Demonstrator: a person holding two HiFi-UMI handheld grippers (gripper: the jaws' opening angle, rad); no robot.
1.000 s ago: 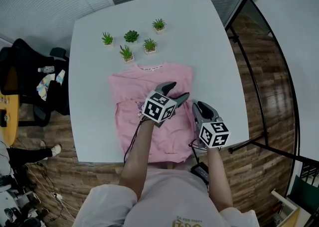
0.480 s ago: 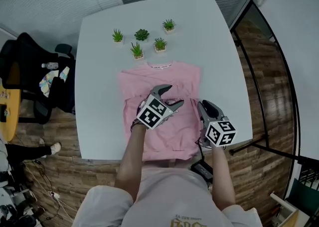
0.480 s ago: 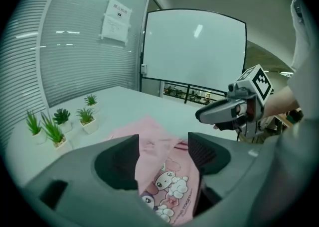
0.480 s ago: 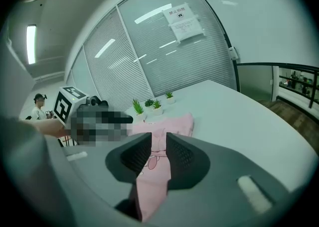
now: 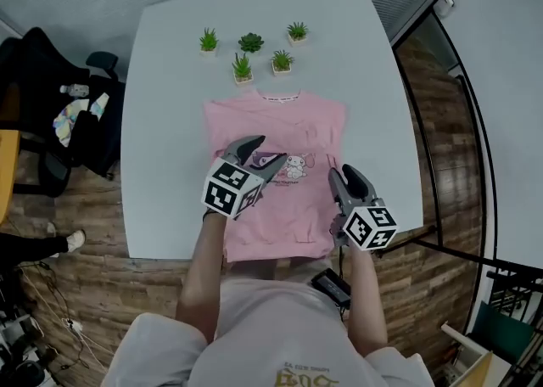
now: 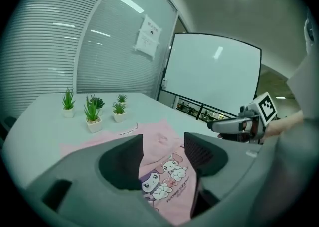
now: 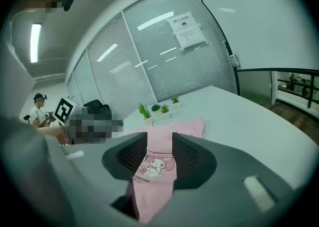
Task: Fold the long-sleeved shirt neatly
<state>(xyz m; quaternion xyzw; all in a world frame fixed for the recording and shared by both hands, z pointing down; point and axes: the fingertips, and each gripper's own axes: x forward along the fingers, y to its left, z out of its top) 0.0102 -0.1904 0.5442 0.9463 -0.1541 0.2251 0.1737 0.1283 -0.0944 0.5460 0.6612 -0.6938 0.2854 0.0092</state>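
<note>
Your left gripper (image 5: 267,149), jaws just narrowed, and right gripper (image 5: 344,175), jaws just widened, both stood parted and empty over the pink cartoon-print long-sleeved shirt (image 5: 288,122) flat on the white table (image 5: 170,80).

"TOGETHER" on the pink shirt (image 7: 164,139) (below its cartoon print (image 7: 153,165)), wall notice (image 7: 188,31) too small to read

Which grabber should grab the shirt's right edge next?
Likely the right gripper: its jaws, just opening, empty, hover at the pink shirt's right edge. The left gripper, jaws just narrowing, empty, is over the left half.
</note>
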